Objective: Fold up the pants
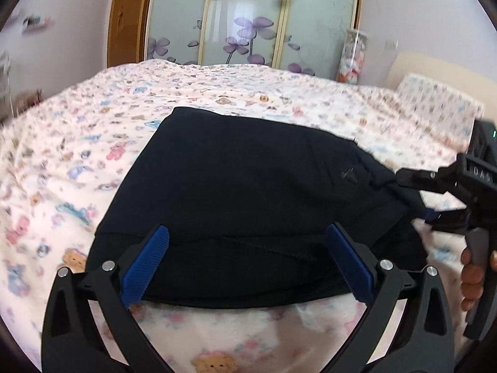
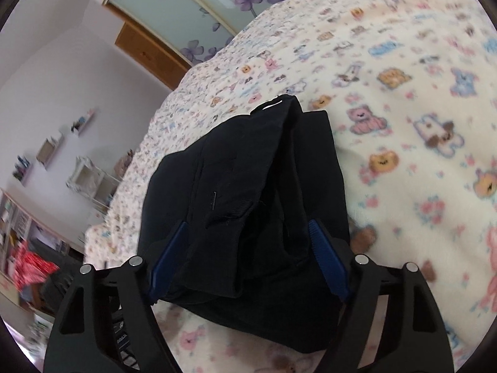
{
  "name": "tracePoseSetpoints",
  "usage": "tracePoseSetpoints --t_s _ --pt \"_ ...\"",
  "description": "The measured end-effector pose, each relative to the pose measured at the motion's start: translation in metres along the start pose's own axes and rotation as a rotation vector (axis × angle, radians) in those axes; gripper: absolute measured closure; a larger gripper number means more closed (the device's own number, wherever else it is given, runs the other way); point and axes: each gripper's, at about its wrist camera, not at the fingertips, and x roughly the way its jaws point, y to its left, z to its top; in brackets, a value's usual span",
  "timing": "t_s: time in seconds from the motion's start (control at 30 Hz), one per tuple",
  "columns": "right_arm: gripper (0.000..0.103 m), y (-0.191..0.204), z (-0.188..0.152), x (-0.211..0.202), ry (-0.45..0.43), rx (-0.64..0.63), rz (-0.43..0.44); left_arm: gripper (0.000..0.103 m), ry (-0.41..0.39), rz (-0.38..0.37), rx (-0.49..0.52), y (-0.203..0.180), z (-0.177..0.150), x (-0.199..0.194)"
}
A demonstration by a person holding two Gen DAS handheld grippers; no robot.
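We see our left gripper (image 1: 248, 264) with its two blue pads wide apart. Nothing is between them; the pants (image 1: 248, 192) lie flat just past the tips. Our right gripper (image 2: 248, 261) is partly open, and a bunched end of the pants sits between its two blue pads. We cannot tell if the pads press on the cloth.

The left view shows the right gripper (image 1: 416, 199) from the side, at the right end of the pants, with fingers of a hand (image 1: 472, 273) on its handle. The right view does not show the left gripper. It shows shelves (image 2: 87, 177) on the wall left of the pants.

There is one pair of black pants, folded into a thick pile. It lies in the middle of the bed (image 1: 77, 155). In the left view its long way runs left to right. In the right view it points away from the gripper, toward the wardrobe (image 2: 202, 9).

We count two grippers, one bed and one wardrobe (image 1: 248, 15) behind the pants.
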Motion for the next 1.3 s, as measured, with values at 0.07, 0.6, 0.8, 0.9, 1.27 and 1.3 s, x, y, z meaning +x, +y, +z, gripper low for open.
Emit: tracePoseSetpoints --t_s 0.07,0.6,0.8,0.9,1.27,1.3 --pt "0.022 0.0 0.0 0.007 0.009 -0.014 -0.023 0.002 0.007 0.038 0.027 -0.005 0.0 0.005" --pt "0.08 0.009 -0.002 -0.004 -0.072 -0.057 0.007 0.002 0.023 0.046 0.021 0.001 -0.005 0.008" --pt "0.084 0.011 -0.001 -0.023 -0.12 -0.02 0.156 0.002 -0.024 -0.019 -0.037 0.013 -0.003 -0.002" --pt "0.084 0.015 -0.001 -0.04 -0.163 -0.016 0.25 0.002 -0.093 -0.103 -0.099 0.024 -0.001 -0.016" --pt "0.082 -0.02 -0.013 -0.016 0.042 0.07 -0.003 0.002 -0.099 -0.095 -0.303 0.065 0.008 -0.011" --pt "0.079 -0.021 -0.012 -0.013 0.042 0.065 -0.009 0.002 -0.089 -0.093 -0.317 0.067 0.008 -0.008"
